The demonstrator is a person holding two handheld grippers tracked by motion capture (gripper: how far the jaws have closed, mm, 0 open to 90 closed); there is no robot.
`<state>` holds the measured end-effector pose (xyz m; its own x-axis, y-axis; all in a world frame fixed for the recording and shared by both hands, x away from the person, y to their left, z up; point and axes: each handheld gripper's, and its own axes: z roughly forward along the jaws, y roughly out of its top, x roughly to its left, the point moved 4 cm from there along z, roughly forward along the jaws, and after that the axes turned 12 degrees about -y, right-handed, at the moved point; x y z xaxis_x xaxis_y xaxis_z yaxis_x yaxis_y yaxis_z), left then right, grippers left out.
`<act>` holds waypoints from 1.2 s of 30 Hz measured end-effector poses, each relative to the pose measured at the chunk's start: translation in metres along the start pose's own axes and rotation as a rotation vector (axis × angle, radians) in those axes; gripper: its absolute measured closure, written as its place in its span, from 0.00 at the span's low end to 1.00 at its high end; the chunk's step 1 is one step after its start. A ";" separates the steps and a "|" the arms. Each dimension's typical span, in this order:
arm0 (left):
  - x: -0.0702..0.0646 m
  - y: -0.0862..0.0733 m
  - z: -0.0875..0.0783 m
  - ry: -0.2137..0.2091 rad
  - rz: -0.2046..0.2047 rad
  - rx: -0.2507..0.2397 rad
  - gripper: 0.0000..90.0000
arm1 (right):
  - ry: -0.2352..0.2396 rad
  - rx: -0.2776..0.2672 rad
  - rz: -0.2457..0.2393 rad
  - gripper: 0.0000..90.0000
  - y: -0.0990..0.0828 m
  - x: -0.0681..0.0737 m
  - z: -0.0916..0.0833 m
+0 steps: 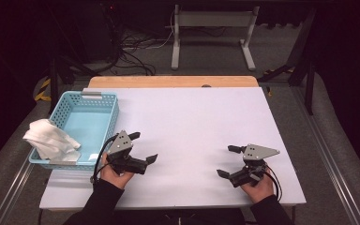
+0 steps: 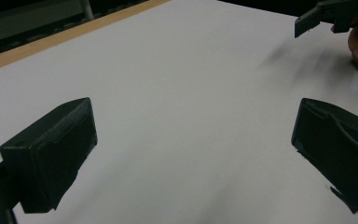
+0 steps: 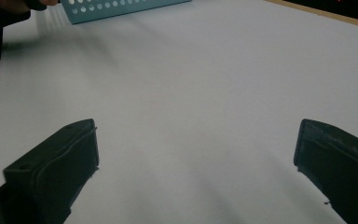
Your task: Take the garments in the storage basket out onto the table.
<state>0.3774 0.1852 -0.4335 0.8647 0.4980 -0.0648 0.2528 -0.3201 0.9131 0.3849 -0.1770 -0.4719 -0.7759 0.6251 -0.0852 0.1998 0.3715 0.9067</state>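
Note:
My left gripper (image 1: 144,147) rests on the white table sheet (image 1: 192,122) at the lower left, just right of the blue basket (image 1: 104,110), and stands open with nothing between its jaws. My right gripper (image 1: 230,161) sits at the lower right, also open and empty. A crumpled white cloth (image 1: 50,139) hangs over the basket's near left corner. In the left gripper view the two black jaws are wide apart over bare sheet (image 2: 186,102), and the other gripper (image 2: 326,16) shows at the top right. The right gripper view has the basket (image 3: 116,8) at the top left.
The wooden table edge (image 1: 173,81) runs along the far side. Beyond it stand a white frame (image 1: 213,35) and cables (image 1: 136,51) on the floor. Metal rails (image 1: 330,154) flank the table on the right.

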 end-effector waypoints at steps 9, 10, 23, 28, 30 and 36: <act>0.003 0.009 -0.004 0.021 -0.006 -0.005 0.00 | 0.003 0.001 0.001 0.01 0.000 0.000 0.000; 0.004 0.010 -0.005 0.021 -0.006 -0.004 0.00 | 0.004 0.001 0.000 0.01 0.000 0.000 0.000; 0.012 0.023 -0.016 0.040 -0.001 0.005 0.02 | 0.009 0.004 -0.001 0.01 0.000 0.001 0.000; 0.015 0.027 -0.022 0.046 0.000 -0.001 0.01 | 0.008 0.003 -0.003 0.01 0.000 0.001 0.000; 0.016 0.029 -0.024 0.039 -0.003 -0.007 0.01 | 0.008 0.003 -0.003 0.01 0.000 0.001 0.000; 0.019 0.032 -0.028 0.048 0.003 -0.009 0.01 | 0.009 0.003 -0.003 0.01 0.000 0.001 0.000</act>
<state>0.3893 0.2071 -0.3939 0.8434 0.5355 -0.0432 0.2467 -0.3145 0.9166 0.3846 -0.1764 -0.4724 -0.7817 0.6179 -0.0848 0.1990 0.3760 0.9050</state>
